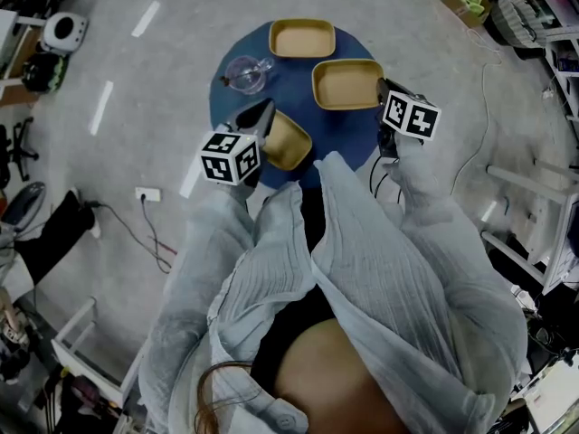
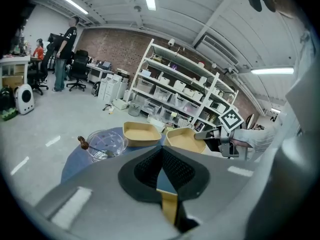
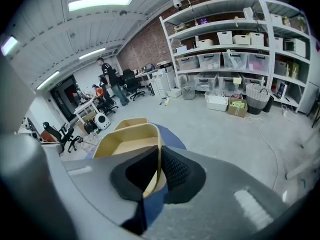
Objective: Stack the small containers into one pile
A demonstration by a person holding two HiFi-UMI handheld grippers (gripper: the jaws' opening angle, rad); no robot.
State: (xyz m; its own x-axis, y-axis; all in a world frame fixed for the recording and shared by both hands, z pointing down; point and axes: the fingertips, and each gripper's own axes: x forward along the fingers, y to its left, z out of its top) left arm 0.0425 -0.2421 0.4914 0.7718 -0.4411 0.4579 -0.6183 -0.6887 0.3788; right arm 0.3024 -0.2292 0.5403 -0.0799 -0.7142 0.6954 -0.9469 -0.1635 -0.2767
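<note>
left gripper (image 2: pixel 161 159) jaws are clamping a tan container (image 1: pixel 289 143); right gripper (image 3: pixel 157 160) jaws are pinching a second container (image 3: pixel 125 140).

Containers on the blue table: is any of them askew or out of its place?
Yes. The container in the left gripper is tilted, one side raised off the table at its near edge, while the far container lies flat. Nothing looks spilled.

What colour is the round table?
Dark blue. The round table shows best in the head view.
</note>
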